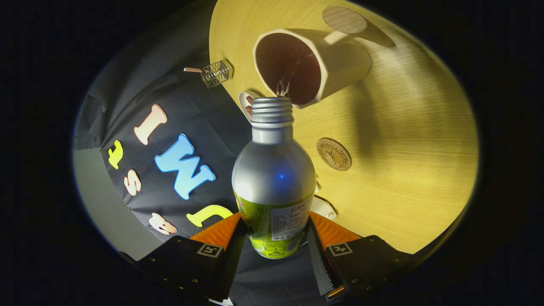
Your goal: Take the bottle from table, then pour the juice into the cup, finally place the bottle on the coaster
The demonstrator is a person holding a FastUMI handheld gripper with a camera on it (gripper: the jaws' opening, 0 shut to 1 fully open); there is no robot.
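Right now your hand-held gripper is clamped on the bottle w/ both fingers, tilted so its open mouth sits at the cup rim. Risk: mouth is barely over the lip, so juice could miss onto the table. Coaster lies near, beside the bottle's shoulder.

A recording booth — black cloth wall behind a pale wooden table.

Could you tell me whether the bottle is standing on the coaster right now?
No, the bottle is clamped between the gripper fingers with its mouth at the cup, and the coaster lies bare beside it.
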